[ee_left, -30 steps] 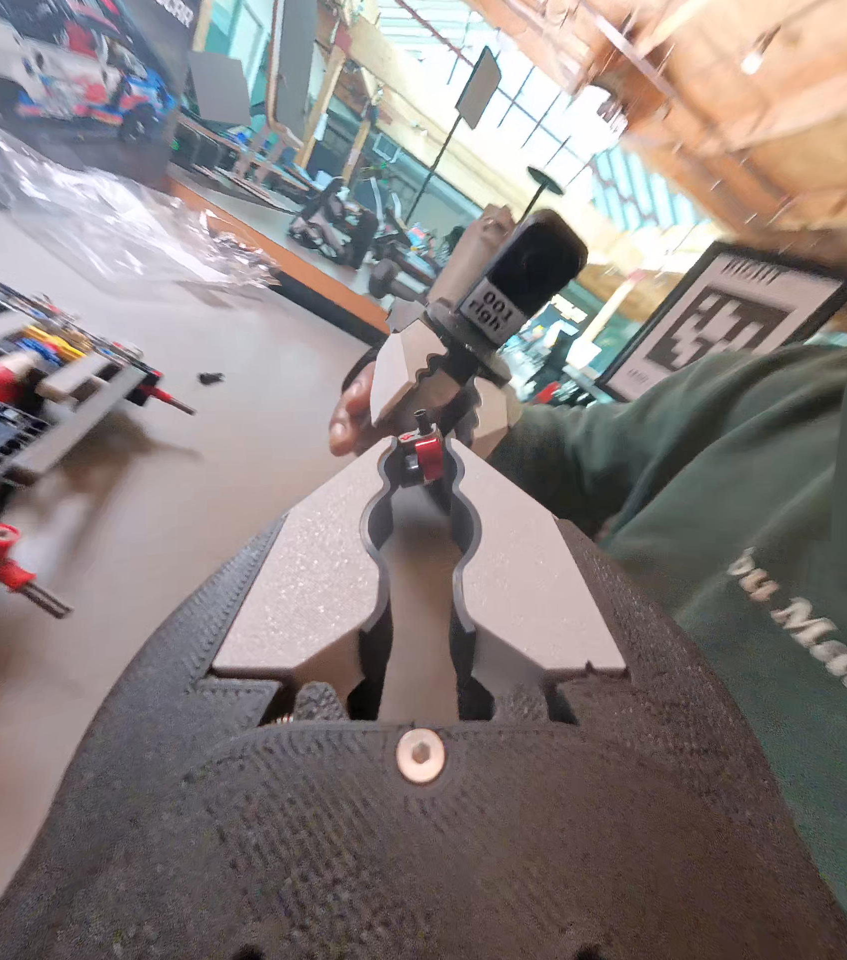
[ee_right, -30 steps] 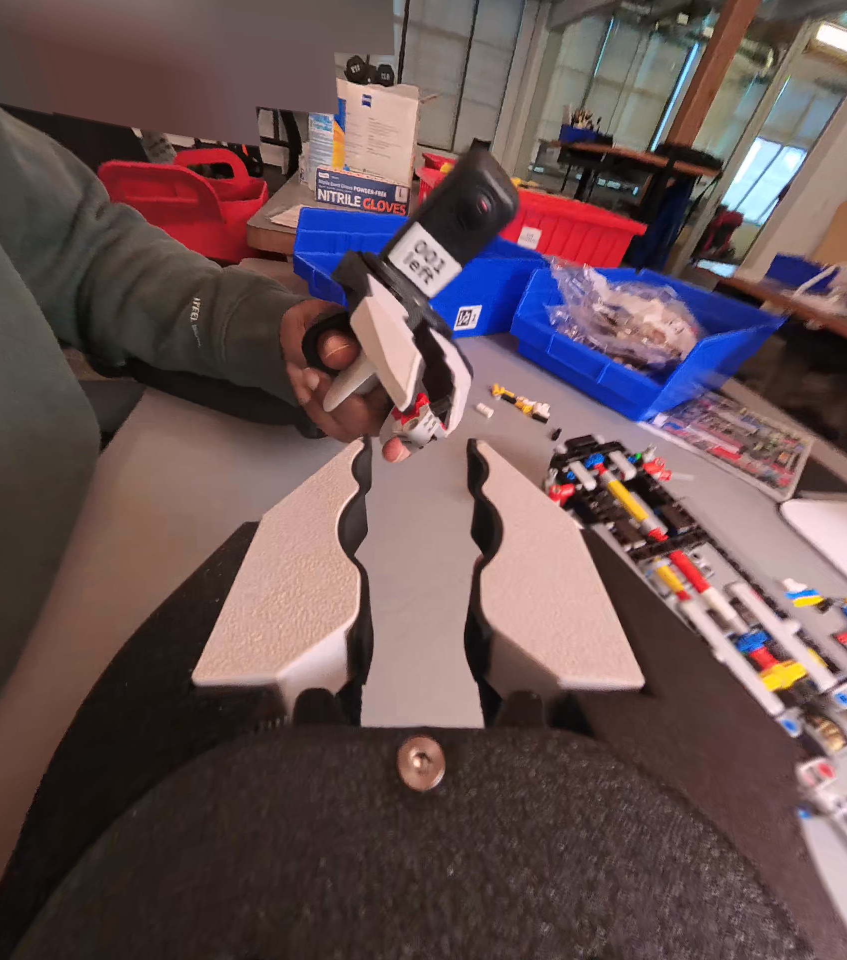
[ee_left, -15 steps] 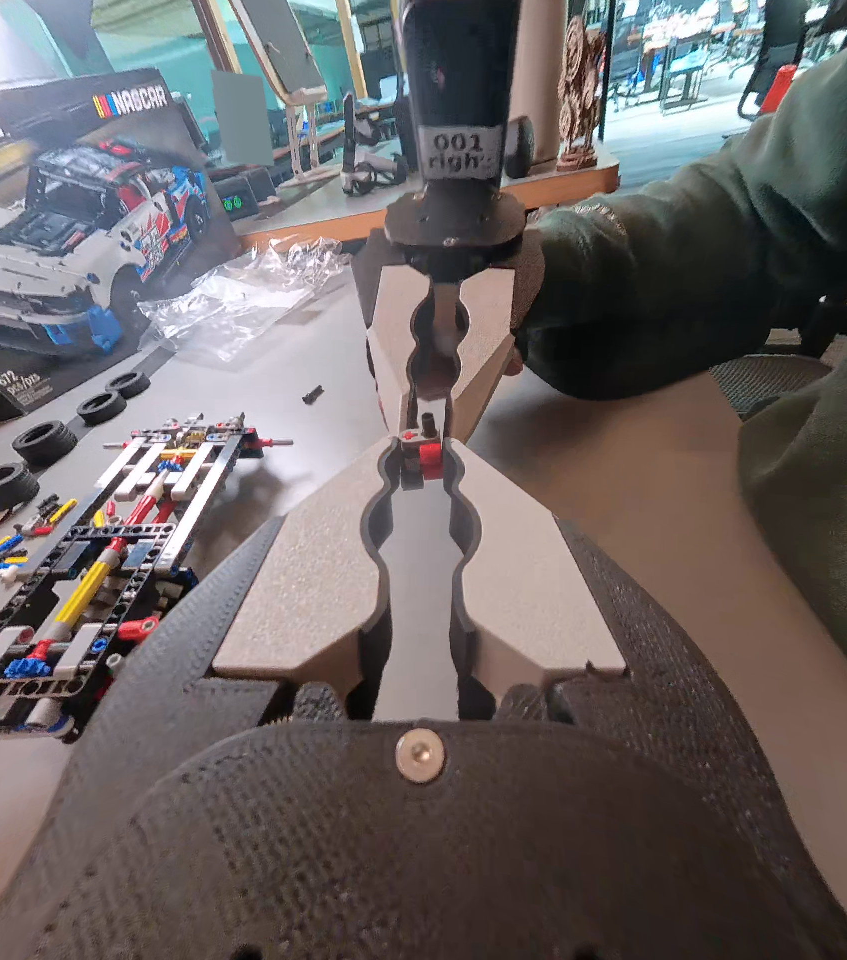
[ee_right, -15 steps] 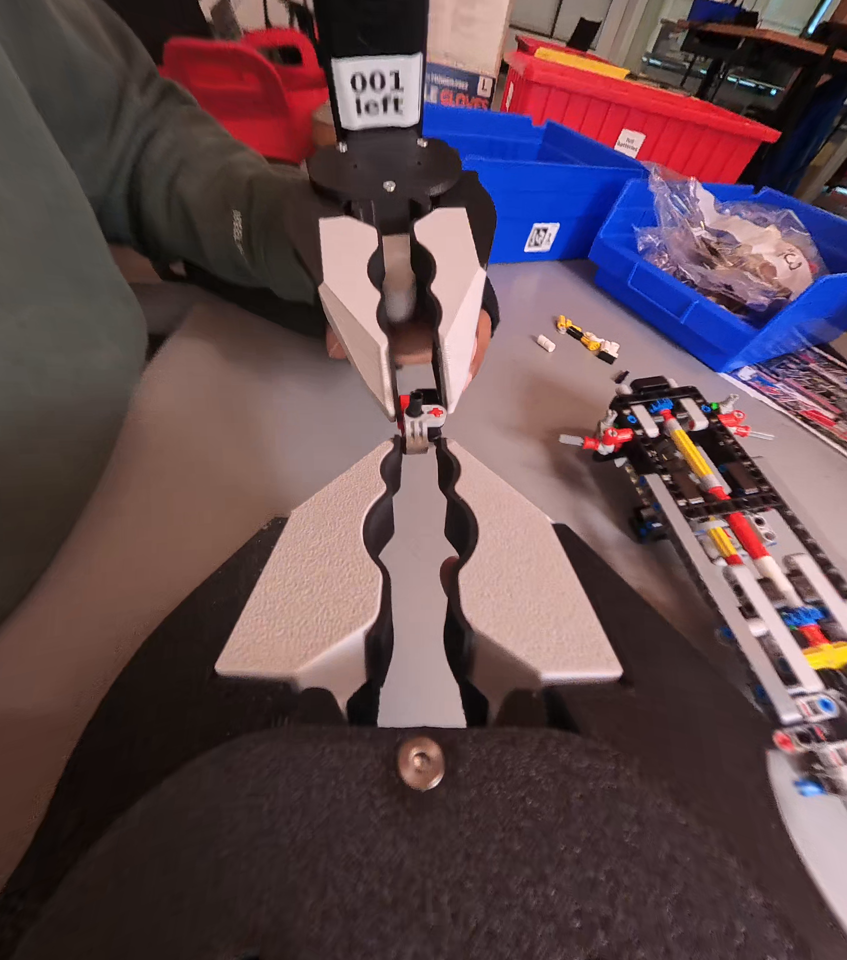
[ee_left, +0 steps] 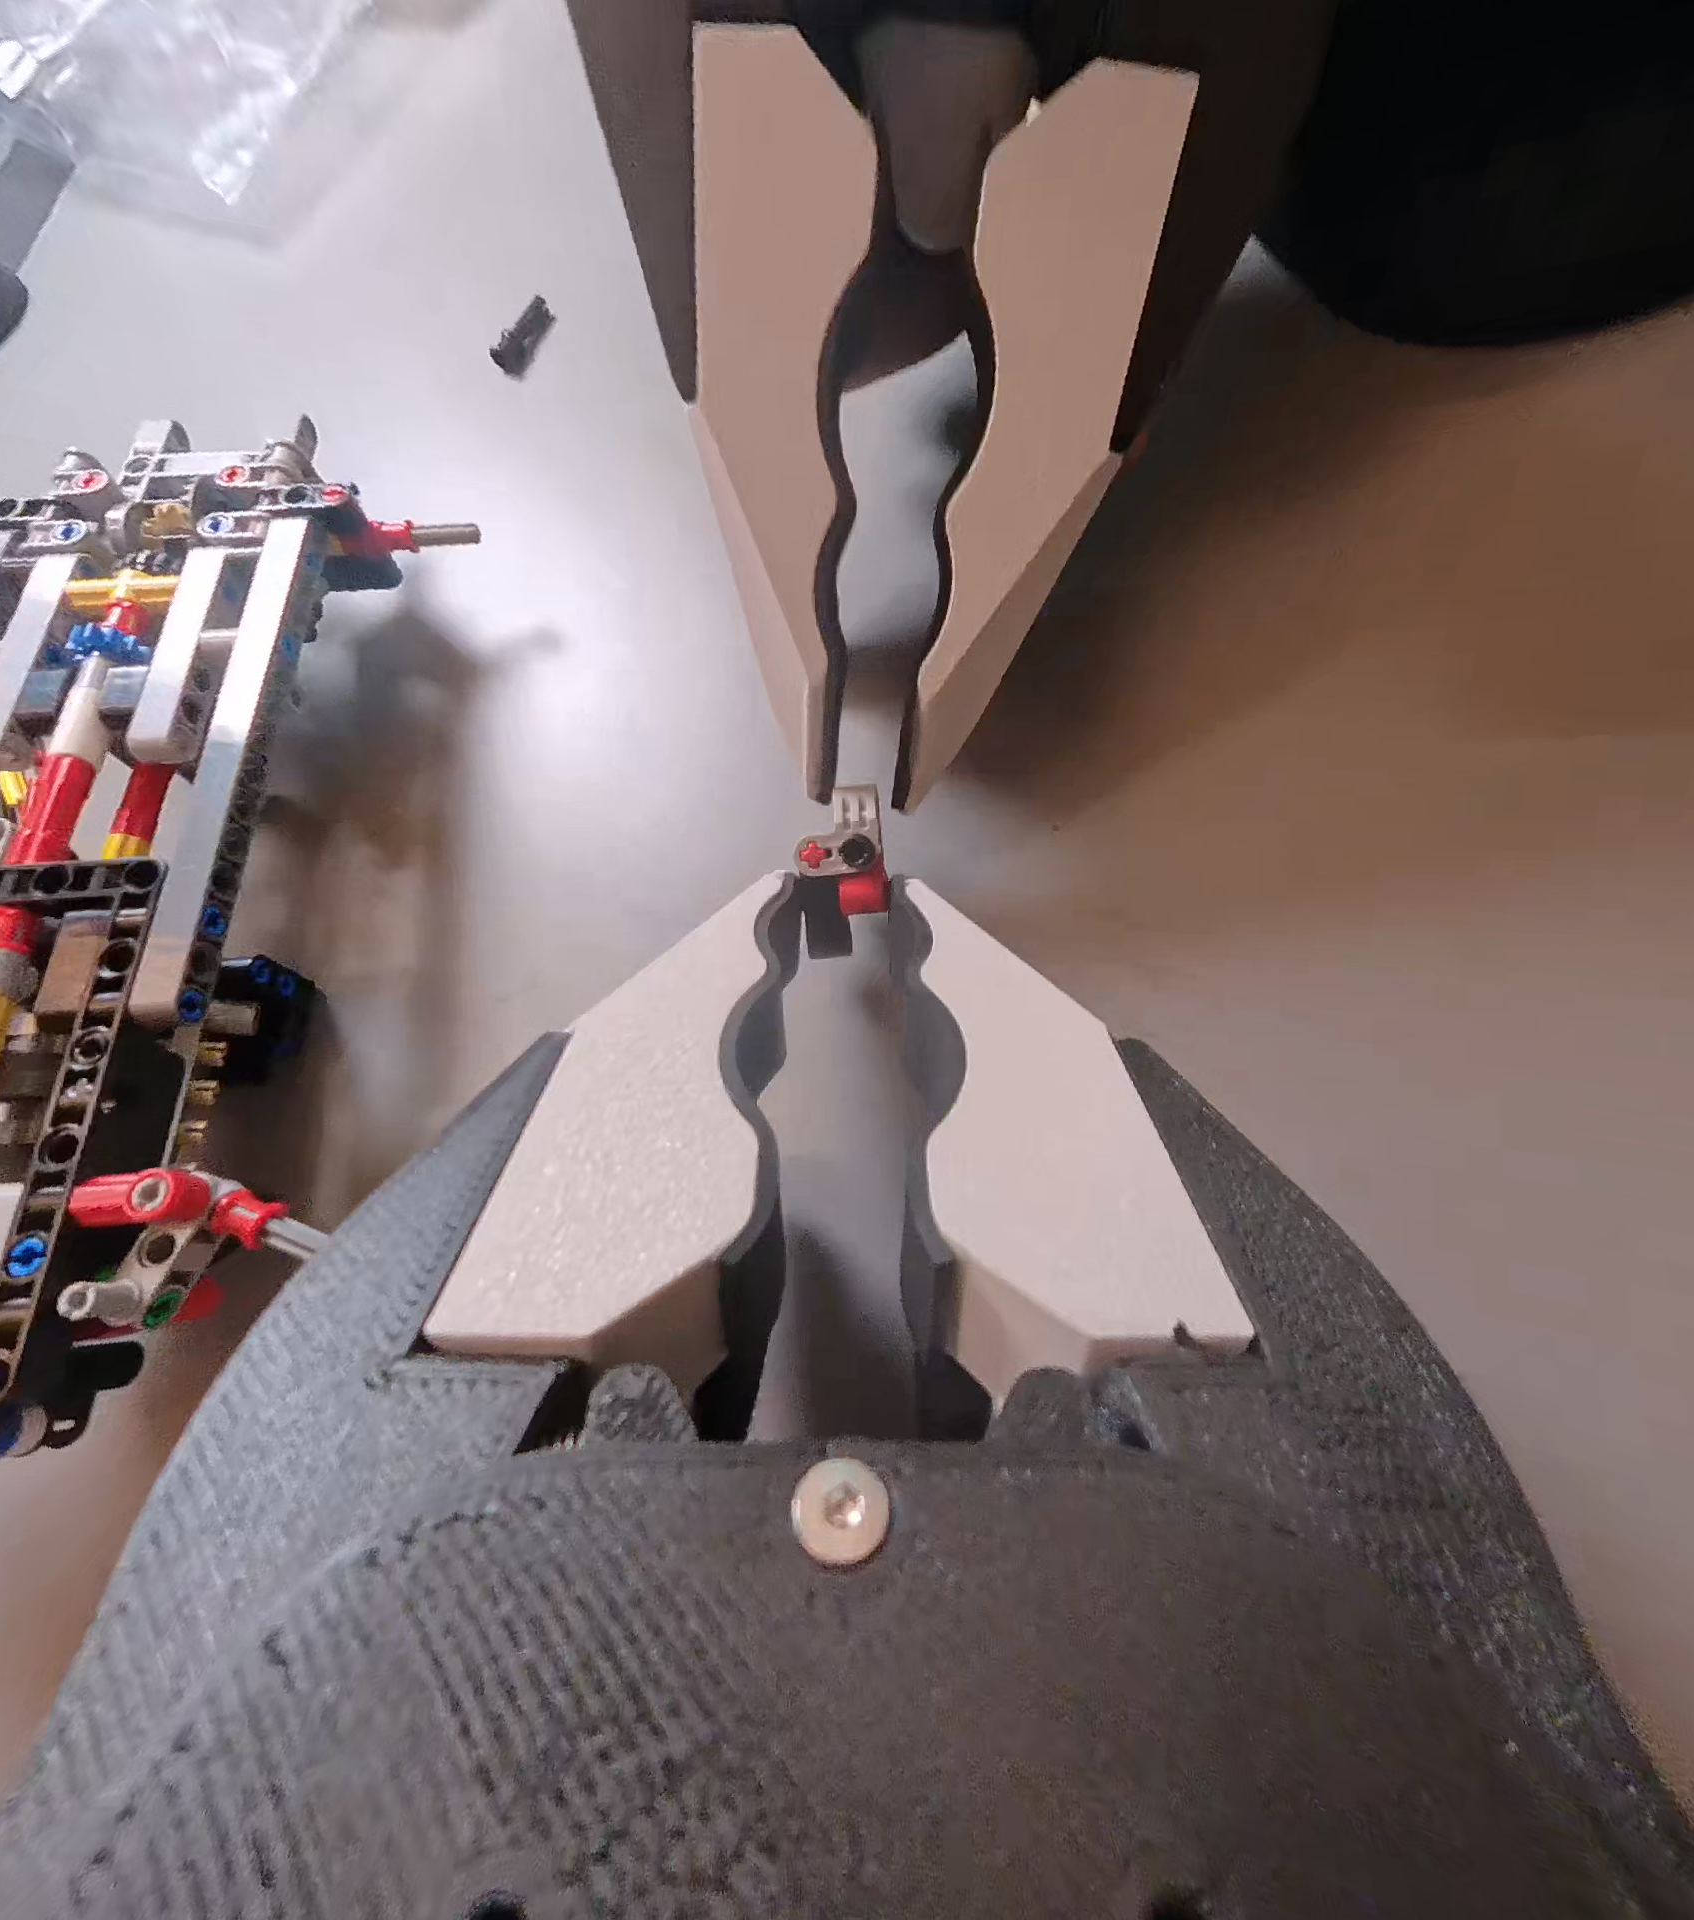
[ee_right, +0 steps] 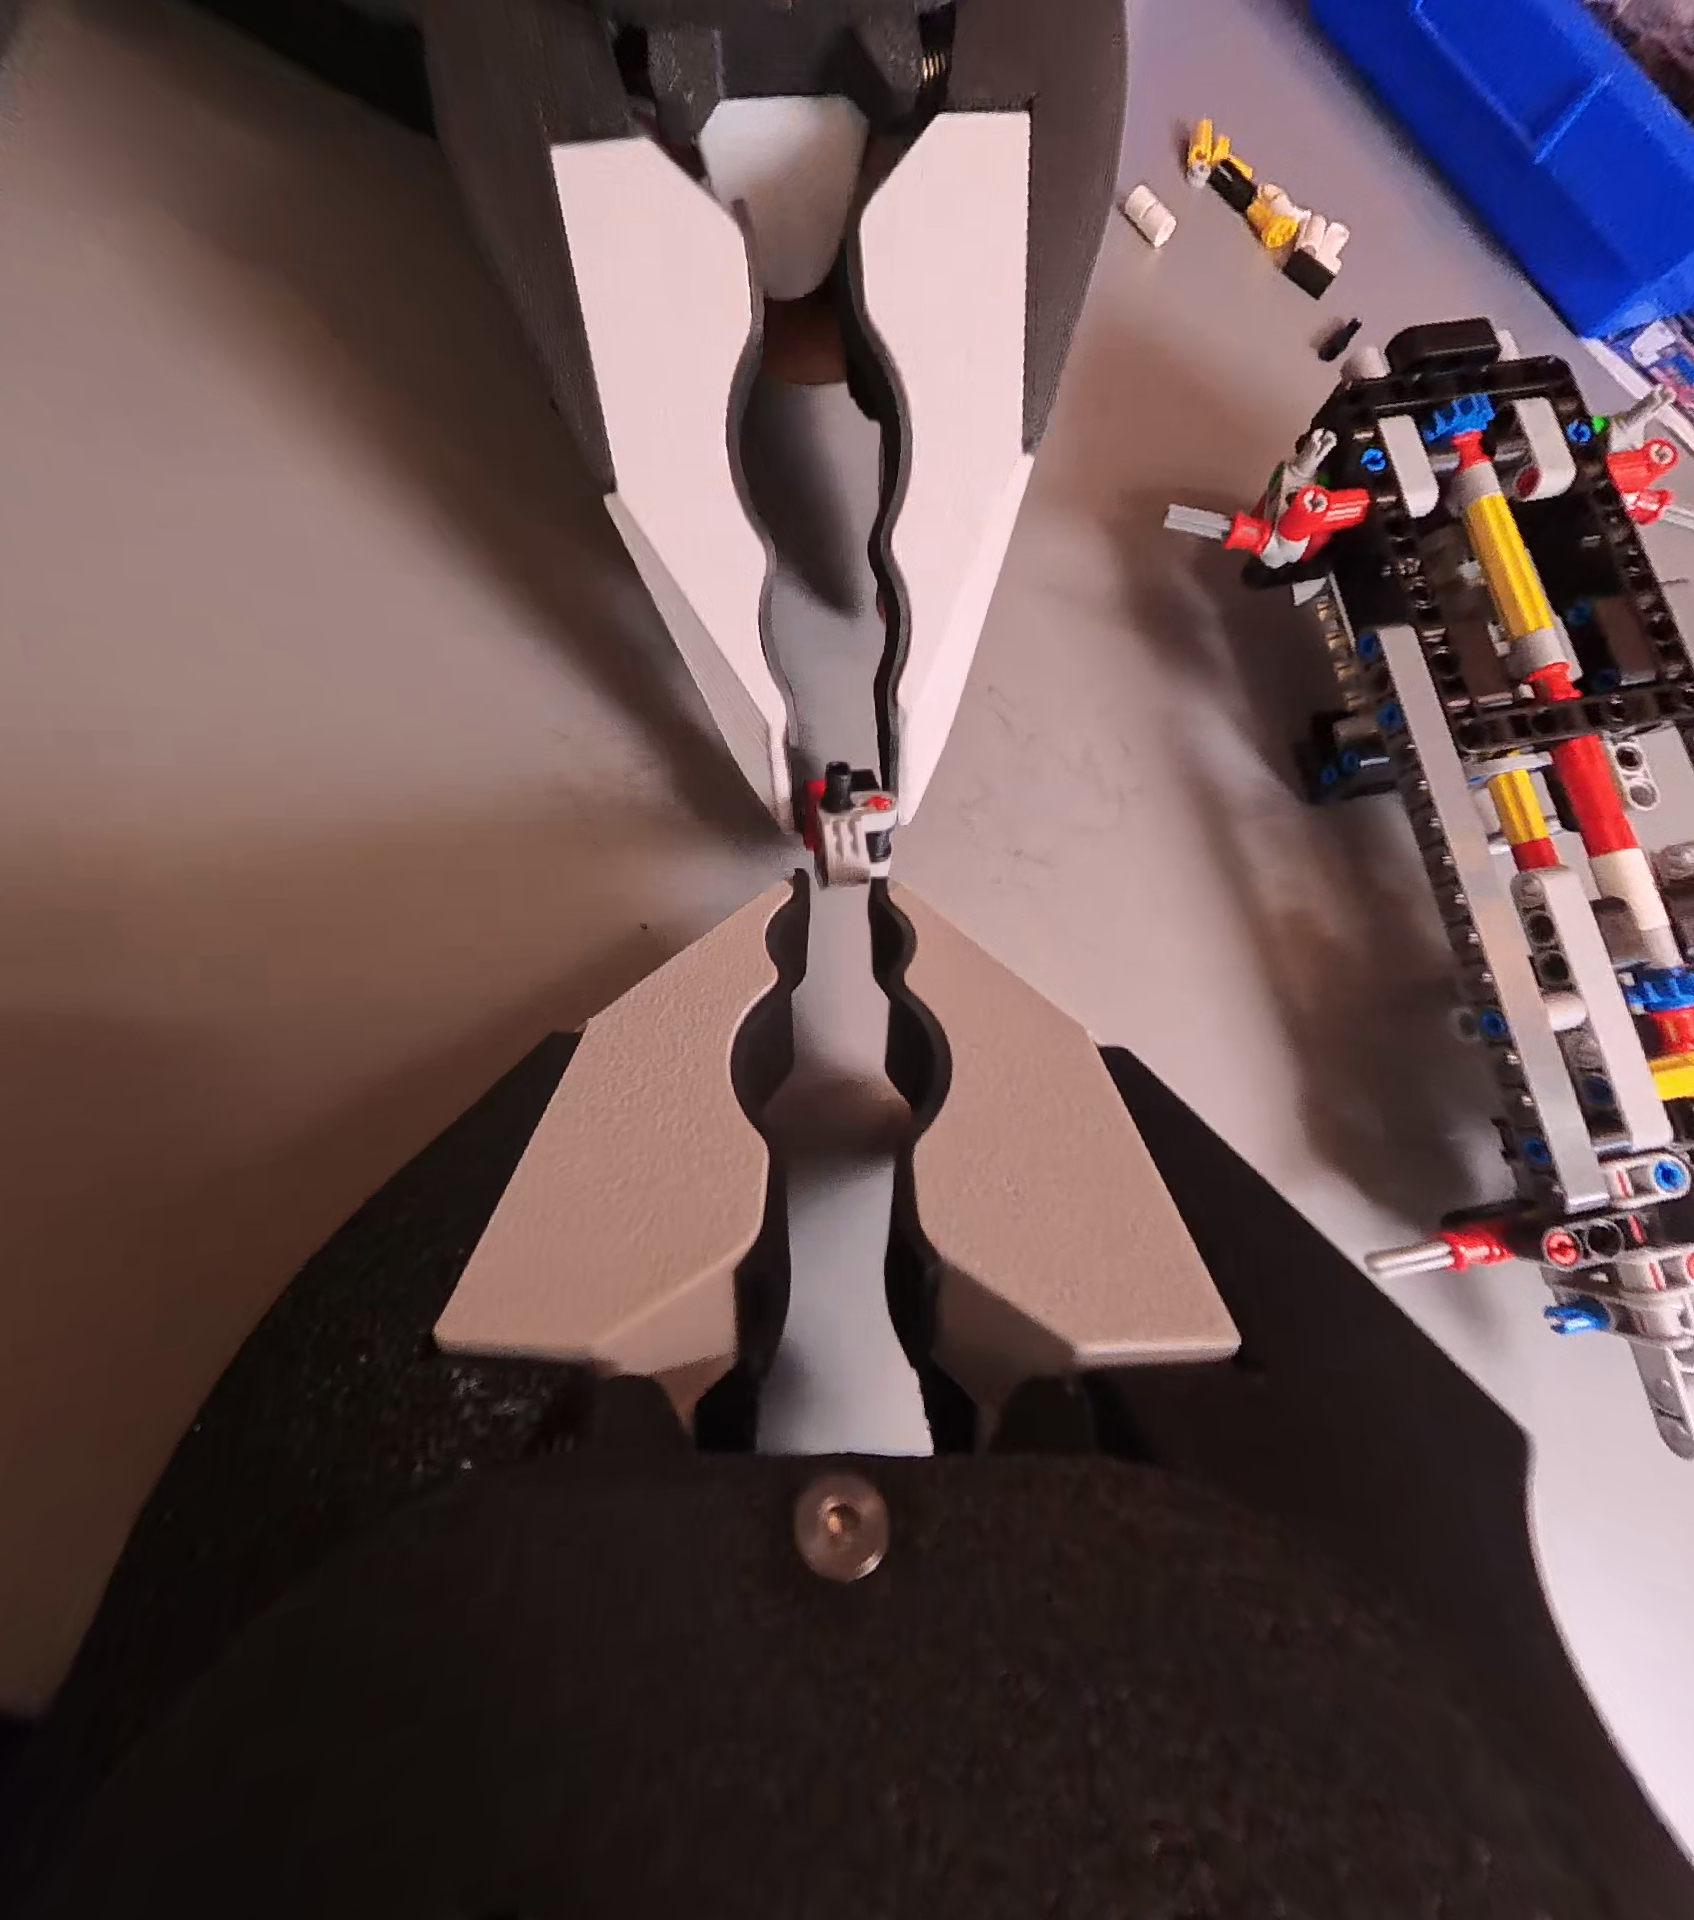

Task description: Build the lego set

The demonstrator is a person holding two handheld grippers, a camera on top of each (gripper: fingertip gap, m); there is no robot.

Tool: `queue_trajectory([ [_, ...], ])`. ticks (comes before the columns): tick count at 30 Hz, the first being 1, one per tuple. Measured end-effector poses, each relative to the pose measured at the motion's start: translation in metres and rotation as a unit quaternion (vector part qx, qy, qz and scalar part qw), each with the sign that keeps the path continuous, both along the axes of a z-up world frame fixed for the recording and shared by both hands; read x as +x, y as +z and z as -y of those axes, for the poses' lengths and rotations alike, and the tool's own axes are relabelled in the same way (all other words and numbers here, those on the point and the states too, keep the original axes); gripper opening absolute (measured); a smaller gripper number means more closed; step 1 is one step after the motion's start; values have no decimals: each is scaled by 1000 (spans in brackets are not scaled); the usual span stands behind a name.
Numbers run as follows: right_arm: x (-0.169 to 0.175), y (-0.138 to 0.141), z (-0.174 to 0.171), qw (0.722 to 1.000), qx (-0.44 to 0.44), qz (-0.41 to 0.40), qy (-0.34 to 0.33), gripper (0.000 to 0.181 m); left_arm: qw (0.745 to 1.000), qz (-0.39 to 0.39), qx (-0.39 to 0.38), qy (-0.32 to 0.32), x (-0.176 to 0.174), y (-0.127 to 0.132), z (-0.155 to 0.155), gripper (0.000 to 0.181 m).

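The left gripper [ee_left: 845, 902] is clamping a small grey-and-red lego piece [ee_left: 845, 857] at its fingertips, above the table [ee_left: 1394, 935]. Tip to tip opposite, the right gripper [ee_left: 864, 795] is hovering with jaws slightly apart around the piece's grey end, whether touching is unclear. Farther left, the lego chassis [ee_left: 74, 883] is lying flat.

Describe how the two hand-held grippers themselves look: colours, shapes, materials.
Both match. The left hand-held gripper has two pale grey, grainy, wedge-shaped fingers tapering to narrow tips, with dark wavy inner edges. They sit in a black, ridged, apparently 3D-printed body with one silver screw at its centre. The right hand-held gripper is built the same, its screw likewise central. No cables, sleeves or markings show now.
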State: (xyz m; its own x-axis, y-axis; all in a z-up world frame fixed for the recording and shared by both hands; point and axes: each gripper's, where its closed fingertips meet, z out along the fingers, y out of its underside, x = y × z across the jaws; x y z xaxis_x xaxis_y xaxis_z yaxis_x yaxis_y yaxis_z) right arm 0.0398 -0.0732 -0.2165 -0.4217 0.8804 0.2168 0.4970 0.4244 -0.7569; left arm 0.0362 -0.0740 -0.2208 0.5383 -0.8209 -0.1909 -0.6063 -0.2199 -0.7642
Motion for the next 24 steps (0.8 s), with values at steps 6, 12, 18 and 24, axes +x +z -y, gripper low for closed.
queue_trajectory([
  [6, 1, 2, -2, 1000, -1, 4, -7, 10, 999, -36, 3, -18, 6, -6, -3, 14],
  [12, 2, -5, -5, 1000, 7, 23, -13, 6, 999, -34, 11, -21, 6, -6, -6, 15],
  [18, 4, -9, -8, 998, 41, 45, -19, 6, 999, -33, 0, -36, 8, -6, -8, 15],
  [24, 7, -10, -10, 997, 36, 70, -28, 5, 999, -12, -21, -45, 9, -6, -9, 15],
])
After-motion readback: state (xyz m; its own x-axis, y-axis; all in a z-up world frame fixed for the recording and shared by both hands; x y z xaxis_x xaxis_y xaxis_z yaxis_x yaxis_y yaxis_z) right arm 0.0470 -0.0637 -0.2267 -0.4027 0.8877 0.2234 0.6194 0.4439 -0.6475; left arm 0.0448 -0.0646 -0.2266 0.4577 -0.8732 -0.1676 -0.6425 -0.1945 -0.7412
